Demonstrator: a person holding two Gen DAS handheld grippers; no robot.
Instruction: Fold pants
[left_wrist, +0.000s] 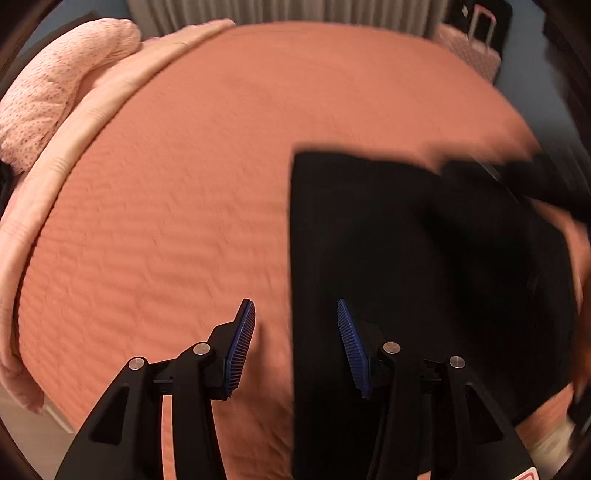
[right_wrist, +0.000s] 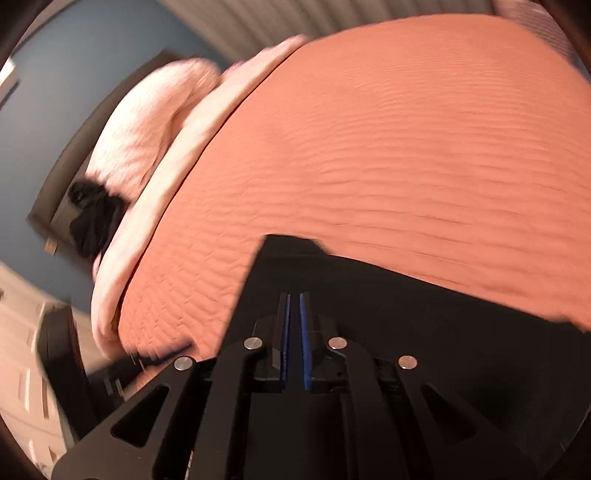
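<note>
Pants (left_wrist: 388, 258), black, flat, partly folded

1 pants (left_wrist: 406, 277), 1 bedspread (left_wrist: 184, 184), 1 pillow (left_wrist: 55, 92), 1 suitcase (left_wrist: 476, 44).

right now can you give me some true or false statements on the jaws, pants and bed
1. The left gripper has its jaws wide apart. True.
2. The right gripper is wide open. False: its jaws are nearly together, over the pants; a grip on cloth cannot be told.
3. The pants are black. True.
4. The bedspread is blue. False: it is orange.
5. A pink pillow lies at the bed's edge. True.
</note>
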